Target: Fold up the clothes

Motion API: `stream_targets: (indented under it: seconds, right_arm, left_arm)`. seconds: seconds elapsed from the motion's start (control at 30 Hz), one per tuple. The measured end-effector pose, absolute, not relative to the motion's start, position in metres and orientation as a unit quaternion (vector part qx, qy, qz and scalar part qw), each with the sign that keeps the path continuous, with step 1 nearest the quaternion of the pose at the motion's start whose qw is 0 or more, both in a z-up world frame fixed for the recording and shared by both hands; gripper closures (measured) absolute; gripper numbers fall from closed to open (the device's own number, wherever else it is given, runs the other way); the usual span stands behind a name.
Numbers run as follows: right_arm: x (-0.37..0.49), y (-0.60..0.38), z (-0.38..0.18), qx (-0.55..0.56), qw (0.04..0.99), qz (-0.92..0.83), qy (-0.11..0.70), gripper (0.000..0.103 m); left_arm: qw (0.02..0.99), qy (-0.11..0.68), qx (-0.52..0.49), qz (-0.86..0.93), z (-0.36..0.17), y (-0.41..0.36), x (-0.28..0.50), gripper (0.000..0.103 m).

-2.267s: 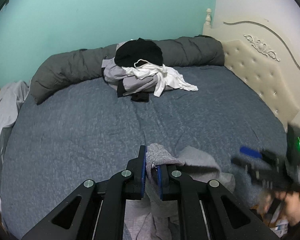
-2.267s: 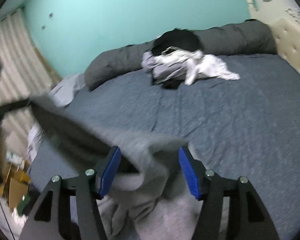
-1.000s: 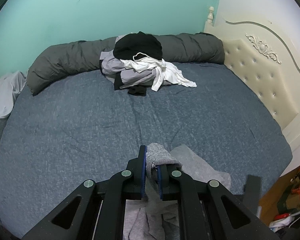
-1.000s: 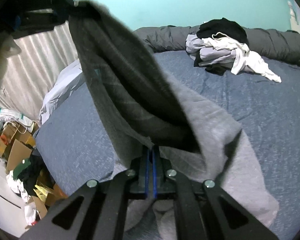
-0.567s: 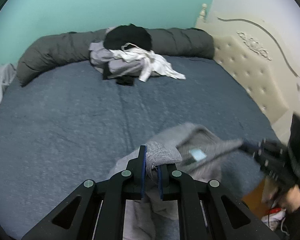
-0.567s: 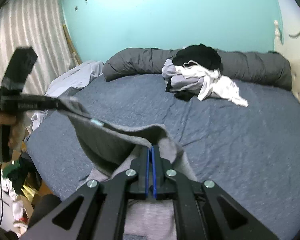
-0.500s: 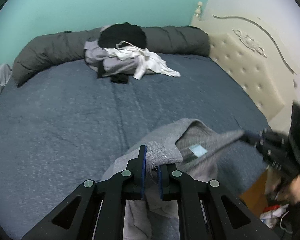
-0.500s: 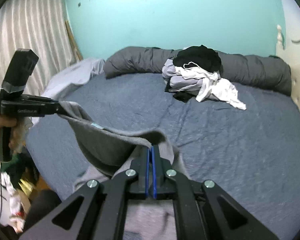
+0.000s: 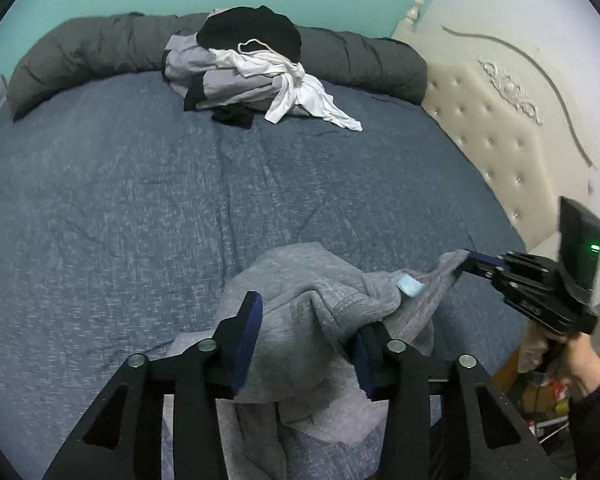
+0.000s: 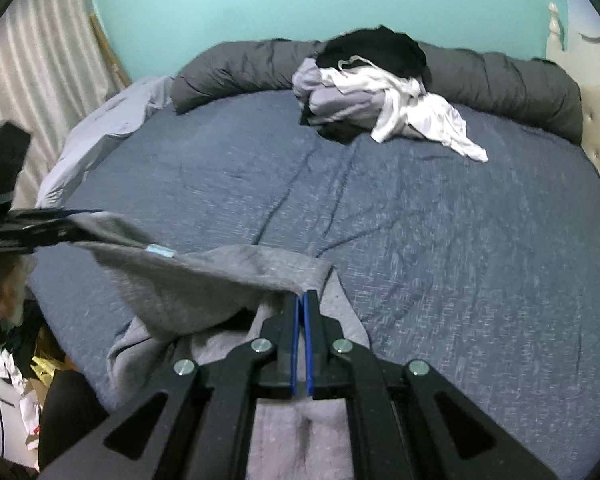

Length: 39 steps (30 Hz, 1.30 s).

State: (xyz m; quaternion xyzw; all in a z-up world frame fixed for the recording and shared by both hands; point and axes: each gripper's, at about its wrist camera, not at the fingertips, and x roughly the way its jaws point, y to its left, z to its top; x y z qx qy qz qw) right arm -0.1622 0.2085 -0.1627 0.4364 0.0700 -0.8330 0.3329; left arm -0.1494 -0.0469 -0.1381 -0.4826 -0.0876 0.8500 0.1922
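A grey knitted garment (image 9: pixel 324 292) lies bunched at the near edge of the blue bed (image 9: pixel 140 200); a pale blue label (image 9: pixel 410 285) shows inside it. My left gripper (image 9: pixel 306 312) is low over it with its jaws opening. The cloth sits loose between them and drapes over the right finger. My right gripper (image 10: pixel 301 296) is shut on an edge of the same garment (image 10: pixel 204 280). In the left wrist view the right gripper (image 9: pixel 470 260) pulls that edge out to the right. The left gripper (image 10: pixel 80 216) shows blurred at the left of the right wrist view.
A pile of black, lilac and white clothes (image 9: pixel 252 68) sits at the far side of the bed, against a rolled dark grey duvet (image 9: pixel 92 48). A cream tufted headboard (image 9: pixel 480 120) stands at the right. Clutter (image 10: pixel 28 380) covers the floor off the near left corner.
The left jaws were pinched on the grey cloth and now stand apart. The left gripper has sunk toward the bed. The right gripper has drawn the edge sideways, and the garment hangs lower.
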Motion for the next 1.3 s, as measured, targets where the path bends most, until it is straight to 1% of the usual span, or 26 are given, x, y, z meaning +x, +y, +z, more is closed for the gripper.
stream_targets:
  seconds: [0.1,0.2,0.23,0.3,0.4,0.43,0.53,0.73,0.87,1.0,1.1,1.2,1.3]
  right_arm:
    - [-0.177,0.199,-0.173,0.447,0.326,-0.829,0.073,0.101]
    - [-0.189,0.189,-0.184,0.457,0.318,-0.827,0.082,0.101]
    - [-0.192,0.185,-0.187,0.459,0.316,-0.826,0.086,0.101]
    - [-0.197,0.182,-0.191,0.464,0.310,-0.825,0.091,0.101]
    - [-0.205,0.178,-0.198,0.472,0.297,-0.824,0.095,0.101]
    - [-0.207,0.177,-0.200,0.474,0.295,-0.824,0.095,0.101]
    - [-0.205,0.176,-0.203,0.473,0.298,-0.823,0.102,0.101]
    - [-0.209,0.197,-0.208,0.488,0.261,-0.828,0.085,0.101]
    - [-0.205,0.207,-0.205,0.476,0.283,-0.831,0.061,0.101]
    - [-0.203,0.205,-0.204,0.479,0.278,-0.830,0.057,0.101]
    - [-0.204,0.207,-0.205,0.482,0.277,-0.830,0.048,0.101]
    - [-0.202,0.212,-0.206,0.478,0.287,-0.829,0.041,0.101]
    - [-0.201,0.217,-0.208,0.477,0.294,-0.828,0.031,0.101]
  left_arm:
    - [0.213,-0.100,-0.477,0.847,-0.148,-0.055,-0.153,0.050]
    - [0.232,-0.108,-0.477,0.841,-0.156,-0.059,-0.157,0.043]
    - [0.239,-0.105,-0.482,0.836,-0.159,-0.058,-0.158,0.039]
    - [0.255,-0.100,-0.490,0.828,-0.163,-0.053,-0.158,0.038]
    - [0.277,-0.114,-0.493,0.817,-0.164,-0.050,-0.158,0.037]
    - [0.280,-0.124,-0.499,0.811,-0.165,-0.050,-0.160,0.034]
    - [0.252,-0.150,-0.507,0.811,-0.167,-0.054,-0.165,0.034]
    - [0.253,-0.141,-0.481,0.827,-0.160,-0.055,-0.157,0.034]
    - [0.253,-0.146,-0.475,0.830,-0.171,-0.058,-0.150,0.034]
    - [0.255,-0.112,-0.493,0.825,-0.193,-0.040,-0.150,0.034]
    - [0.281,-0.082,-0.489,0.822,-0.202,-0.020,-0.144,0.034]
    - [0.281,-0.035,-0.486,0.827,-0.210,-0.004,-0.144,0.034]
    - [0.284,-0.016,-0.480,0.830,-0.215,0.005,-0.150,0.034]
